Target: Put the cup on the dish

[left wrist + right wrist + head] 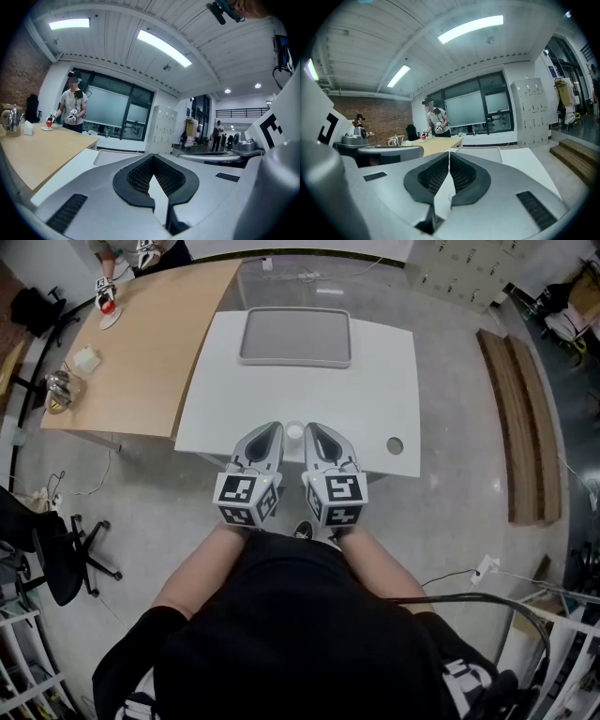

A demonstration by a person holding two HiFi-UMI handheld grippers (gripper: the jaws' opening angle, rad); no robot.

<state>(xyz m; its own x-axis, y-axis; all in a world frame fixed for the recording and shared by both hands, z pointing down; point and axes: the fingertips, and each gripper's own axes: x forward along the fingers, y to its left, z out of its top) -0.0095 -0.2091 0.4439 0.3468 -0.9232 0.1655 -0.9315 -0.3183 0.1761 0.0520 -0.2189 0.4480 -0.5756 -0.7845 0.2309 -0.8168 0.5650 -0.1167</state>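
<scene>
Cup (294,431) — small, white and round — sits on the white table (375,390), close to the near edge. From above only its white top shows, so I cannot tell what is inside it. The left gripper (274,427) is just beside it at 9 o'clock. The right gripper (315,427) is just beside it at 3 o'clock. Both grippers lie side by side and point to 12 o'clock. I cannot tell if they touch the cup.

In the left gripper view, the left gripper (152,156) has its jaws together, black tips touching, with nothing held. In the right gripper view, the right gripper (449,153) looks the same: jaws together, holding nothing.

A grey tray (295,362) lies at 12 o'clock from the cup, well apart from it, at the far side of the white table. Its flat grey floor shows from rim to rim. A small round hole (395,444) is in the table top at 3 o'clock from the right gripper.

A wooden table (150,362) stands at 10 o'clock. On it are a shiny kettle (58,388) and a small white boxy thing (86,359). At its far end is a little plate (110,321) with a small red thing (108,306) on it or just over it — I cannot tell which. Another person (141,251) stands there.
</scene>
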